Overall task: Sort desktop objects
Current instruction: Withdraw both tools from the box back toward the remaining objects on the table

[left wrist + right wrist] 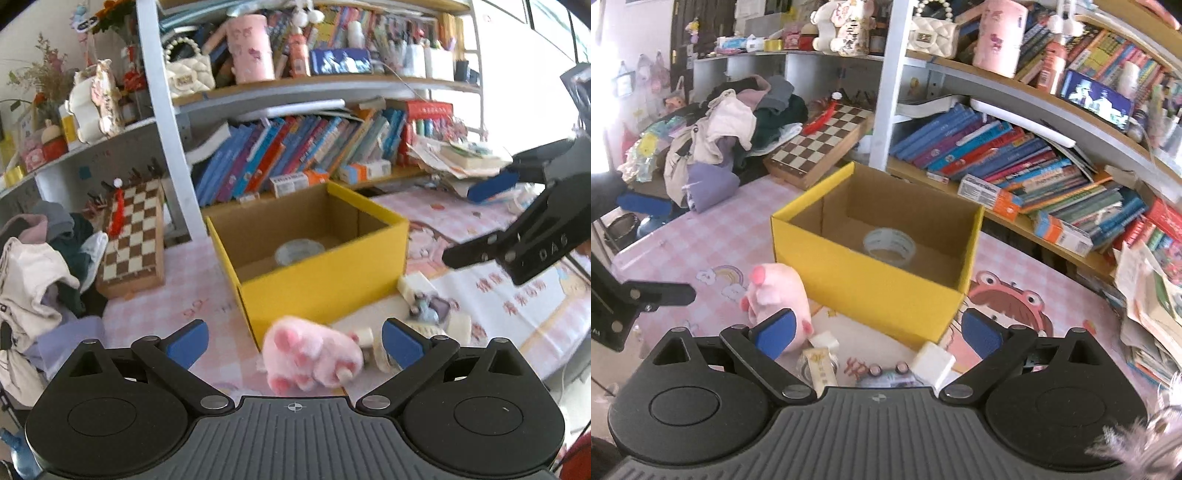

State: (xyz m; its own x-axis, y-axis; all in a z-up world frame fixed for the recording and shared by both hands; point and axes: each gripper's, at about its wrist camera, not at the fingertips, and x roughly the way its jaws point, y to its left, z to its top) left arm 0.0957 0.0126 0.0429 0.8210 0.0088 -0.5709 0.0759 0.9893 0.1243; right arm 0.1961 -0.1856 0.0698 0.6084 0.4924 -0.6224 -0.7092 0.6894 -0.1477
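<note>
1. The left gripper [295, 341] has its jaws spread wide with nothing between the blue pads. They frame the fluffy pink plush paw with darker pink toe pads [314, 356], which lies on the counter just in front of the near corner of the open yellow cardboard box [325, 284]. That spread suits a soft, bulky thing that gives under pressure.

2. The right gripper [879, 330] also has its jaws wide apart and carries nothing. Below it, just in front of the yellow box's front wall, lie a white rectangular block [932, 360], a small cream carton with gold print [818, 365] and some little items too cramped to name.

3. In the right wrist view the plush paw [775, 299] sits just beside the box's front left corner, near the right gripper's left pad.

4. Inside the yellow box a roll of clear packing tape [889, 245] lies flat on the floor of the box; whether the sorting put it there cannot be told.

5. The box stands open-topped on the pink checked cloth of the counter [701, 240], so things can be dropped in from above.

6. Behind the box are a wooden chessboard [820, 142], a heap of clothes and shelves of books.

7. My judgement: loose pieces outside the box mean sorting is unfinished.
</note>
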